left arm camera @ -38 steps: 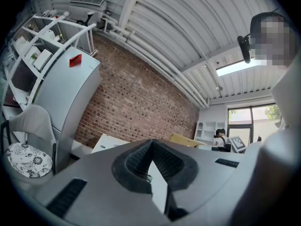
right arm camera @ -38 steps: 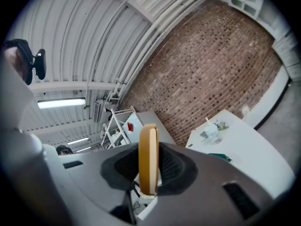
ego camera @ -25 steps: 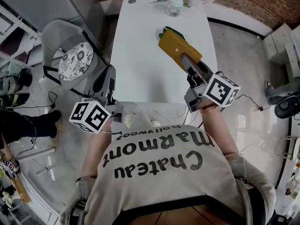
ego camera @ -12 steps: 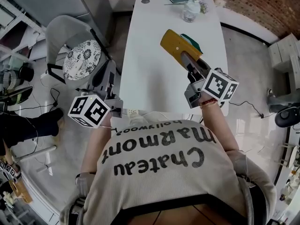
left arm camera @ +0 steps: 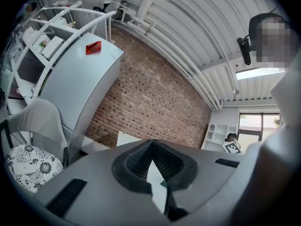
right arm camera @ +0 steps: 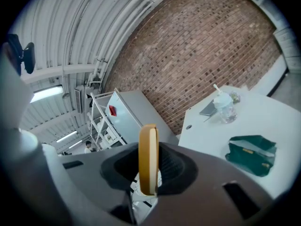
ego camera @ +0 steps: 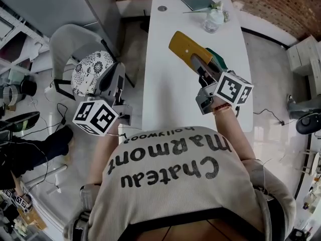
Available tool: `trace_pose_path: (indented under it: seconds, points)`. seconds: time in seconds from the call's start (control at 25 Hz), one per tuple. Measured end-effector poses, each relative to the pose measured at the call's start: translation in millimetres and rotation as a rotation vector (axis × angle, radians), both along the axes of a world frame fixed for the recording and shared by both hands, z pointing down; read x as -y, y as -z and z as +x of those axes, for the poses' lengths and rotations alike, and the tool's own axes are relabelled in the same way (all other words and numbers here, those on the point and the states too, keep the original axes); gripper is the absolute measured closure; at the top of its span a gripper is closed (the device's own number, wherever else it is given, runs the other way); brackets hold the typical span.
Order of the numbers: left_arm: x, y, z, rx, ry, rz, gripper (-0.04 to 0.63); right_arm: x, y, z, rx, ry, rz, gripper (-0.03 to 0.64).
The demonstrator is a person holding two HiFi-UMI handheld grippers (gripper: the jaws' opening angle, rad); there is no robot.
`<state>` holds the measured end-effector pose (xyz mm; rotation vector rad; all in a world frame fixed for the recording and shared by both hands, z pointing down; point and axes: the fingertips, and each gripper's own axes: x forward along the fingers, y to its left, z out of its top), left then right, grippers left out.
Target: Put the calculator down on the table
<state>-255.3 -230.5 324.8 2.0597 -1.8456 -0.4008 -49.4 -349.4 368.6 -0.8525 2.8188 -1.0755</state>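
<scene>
The calculator (ego camera: 186,48) is a flat yellow slab, and my right gripper (ego camera: 199,65) is shut on its near end. It hangs tilted above the white table (ego camera: 165,92), beside a green pouch (ego camera: 217,57). The right gripper view has the calculator (right arm camera: 148,145) edge-on and upright between the pads of my right gripper (right arm camera: 146,185), with the green pouch (right arm camera: 251,154) lying on the table (right arm camera: 211,135) to the right. My left gripper (ego camera: 112,80) is off the table's left side, by a chair. In its own view my left gripper (left arm camera: 151,149) has its pads together with nothing between them.
A clear bottle (ego camera: 213,20) and a dark notebook (ego camera: 197,1) sit at the table's far end, near a round cable hole (ego camera: 161,8). A grey chair with a patterned cushion (ego camera: 90,67) stands left of the table. A brick wall (left arm camera: 150,102) lies ahead.
Both grippers have moved forward along the table. The calculator's far end was level with the green pouch and now reaches past it. The grip on the calculator is unchanged.
</scene>
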Motion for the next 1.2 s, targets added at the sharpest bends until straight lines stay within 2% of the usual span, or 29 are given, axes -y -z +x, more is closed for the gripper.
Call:
trace_pose_path:
  seconds: [0.24, 0.44, 0.68, 1.0, 1.2]
  points:
    - [20.8, -18.1, -39.3, -0.012, -0.033, -0.029, 0.595, 17.2, -27.8, -28.0, -0.034, -0.059, -0.064, 0.531]
    - [35.8, -29.0, -62.8, -0.013, -0.066, -0.04, 0.595, 27.6, -56.3, -41.0, -0.096, -0.105, -0.091, 0.531]
    - [50.6, -47.3, -87.6, -0.024, -0.097, -0.09, 0.595, 33.3, -91.4, -59.5, -0.169, -0.132, -0.125, 0.531]
    - [67.3, -59.9, -105.0, -0.042, -0.152, -0.088, 0.595, 29.4, -137.1, -69.6, -0.222, -0.172, -0.219, 0.531]
    - [68.6, -67.0, -109.4, -0.051, -0.158, -0.095, 0.595, 21.4, -154.5, -66.1, -0.236, -0.182, -0.271, 0.531]
